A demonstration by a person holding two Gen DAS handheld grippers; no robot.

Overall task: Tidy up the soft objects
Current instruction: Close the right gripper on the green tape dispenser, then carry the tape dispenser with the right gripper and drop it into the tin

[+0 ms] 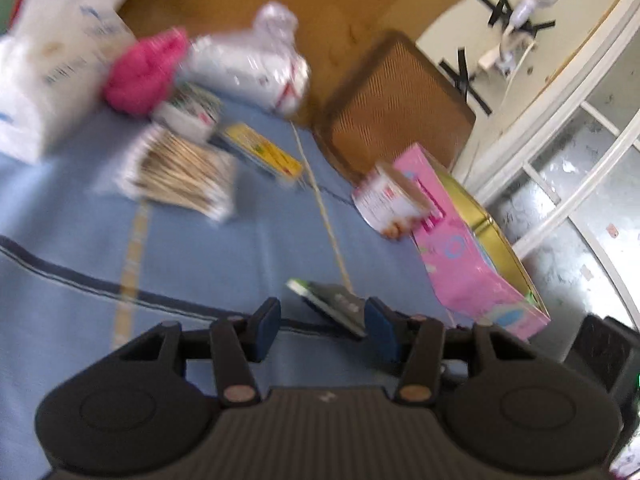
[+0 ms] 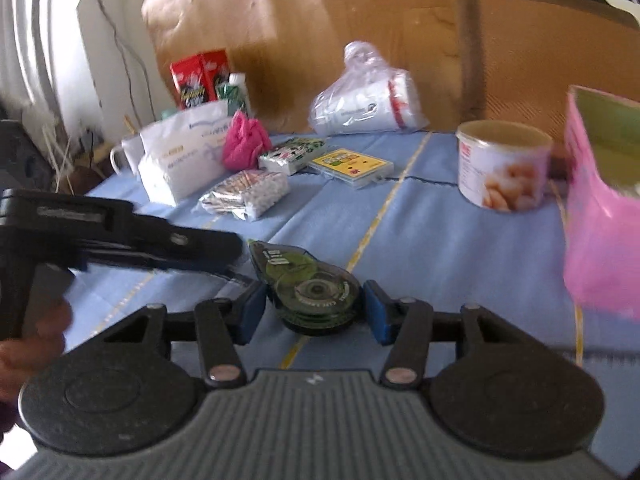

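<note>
**A:** Where are the two claws?

**B:** The right claw (image 2: 315, 312) sits low over a table covered with a blue cloth (image 2: 440, 248). Its blue pads stand on either side of a green correction tape dispenser (image 2: 310, 284), close to it; the blur hides whether they touch. The left claw (image 1: 322, 328) is spread wide and holds nothing, with the same dispenser (image 1: 332, 306) lying just ahead of its right pad. In the right wrist view the left claw's black body (image 2: 120, 236) reaches in from the left.

**A:** And the soft things?

**B:** A crumpled pink cloth (image 2: 245, 142) lies at the far side of the table, touching a white tissue pack (image 2: 180, 156) on its left. Beside the cloth is a small patterned packet (image 2: 292, 154), and nearer the claws a clear pack of cotton swabs (image 2: 248, 192). A knotted plastic bag of white items (image 2: 368, 100) lies at the back edge.

**A:** Anything else?

**B:** A flat yellow box (image 2: 352, 166) rests near the middle. To the right stand a round tin (image 2: 504, 164) and, beside it, an open pink box (image 2: 604, 216). A brown mesh chair back (image 2: 540, 48) rises behind the table.
</note>
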